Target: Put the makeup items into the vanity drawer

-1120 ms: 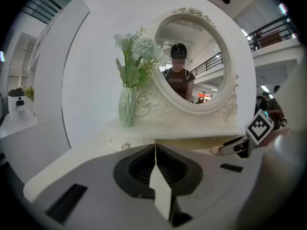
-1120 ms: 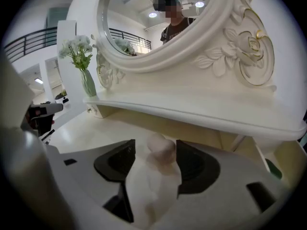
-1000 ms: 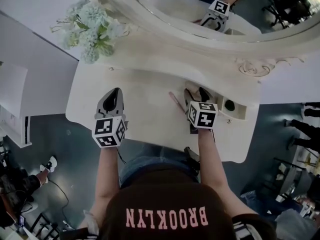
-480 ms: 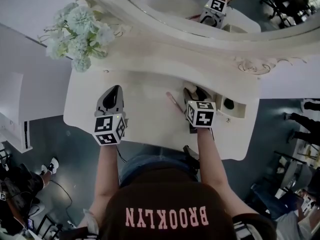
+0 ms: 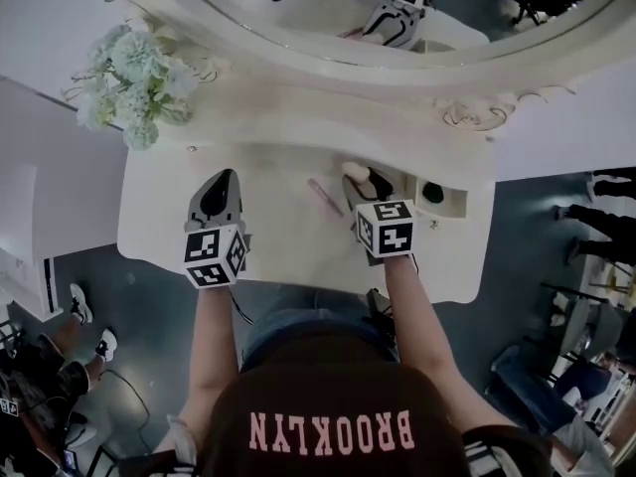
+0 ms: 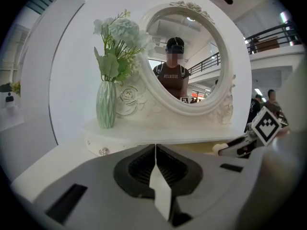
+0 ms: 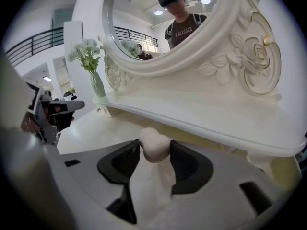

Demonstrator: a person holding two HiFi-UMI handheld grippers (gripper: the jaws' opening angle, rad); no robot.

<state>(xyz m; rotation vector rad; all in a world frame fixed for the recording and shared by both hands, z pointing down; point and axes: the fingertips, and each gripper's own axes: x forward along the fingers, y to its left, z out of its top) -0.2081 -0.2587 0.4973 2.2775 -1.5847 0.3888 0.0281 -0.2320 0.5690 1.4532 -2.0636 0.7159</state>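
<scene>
My right gripper (image 5: 364,179) (image 7: 154,153) is shut on a beige, egg-shaped makeup sponge (image 7: 154,144) (image 5: 354,172), just above the white vanity top (image 5: 268,222) and left of the open drawer (image 5: 455,207). A small black round item (image 5: 430,193) lies in that drawer. A thin pink stick (image 5: 325,197) lies on the top, to the left of the right gripper. My left gripper (image 5: 225,179) (image 6: 155,150) is shut with nothing in it, over the left part of the top.
A green vase of pale flowers (image 5: 134,73) (image 6: 106,104) stands on the raised back shelf at the left. The oval mirror (image 5: 338,8) rises behind the shelf. The shelf's edge (image 7: 206,114) overhangs just beyond the sponge. Dark floor lies around the vanity.
The head view has drifted, so the vanity sits further left and higher in frame. Both grippers keep about the same places over the top.
</scene>
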